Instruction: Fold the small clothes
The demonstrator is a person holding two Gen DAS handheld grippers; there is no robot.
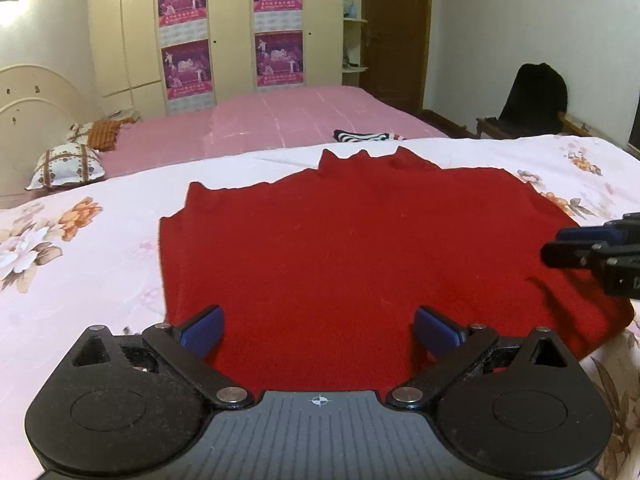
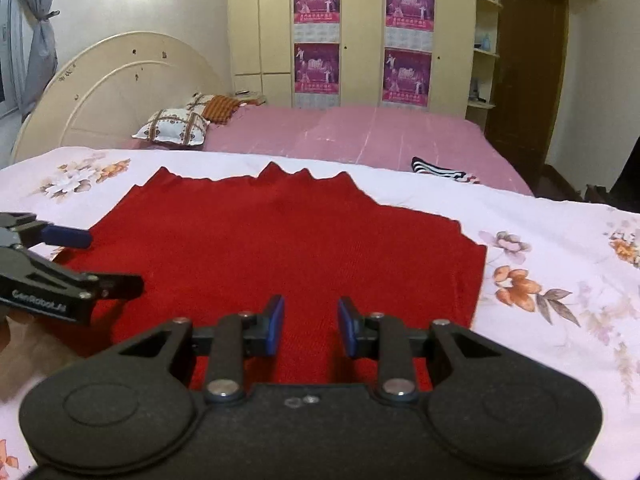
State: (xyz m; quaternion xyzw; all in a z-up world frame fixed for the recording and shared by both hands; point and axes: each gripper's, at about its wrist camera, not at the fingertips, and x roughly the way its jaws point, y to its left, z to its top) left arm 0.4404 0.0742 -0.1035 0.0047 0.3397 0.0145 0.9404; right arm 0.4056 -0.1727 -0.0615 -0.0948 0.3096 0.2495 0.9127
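Note:
A red knitted garment [image 1: 340, 248] lies spread flat on the floral white bedspread [image 1: 80, 272]; it also shows in the right wrist view [image 2: 280, 248]. My left gripper [image 1: 319, 330] is wide open and empty, just above the garment's near edge. My right gripper [image 2: 311, 326] is open with a narrower gap and empty, over the garment's near edge. The right gripper shows at the right of the left wrist view [image 1: 576, 248], beside the garment's right side. The left gripper shows at the left of the right wrist view [image 2: 100, 260], over the garment's left side.
A pink-covered bed [image 1: 288, 120] lies beyond, with pillows [image 1: 68, 166] at its head and a black-and-white striped cloth [image 1: 362, 135] on it. A wardrobe with posters [image 1: 232, 32], a wooden door [image 1: 396, 32] and a chair with dark clothing [image 1: 532, 96] stand behind.

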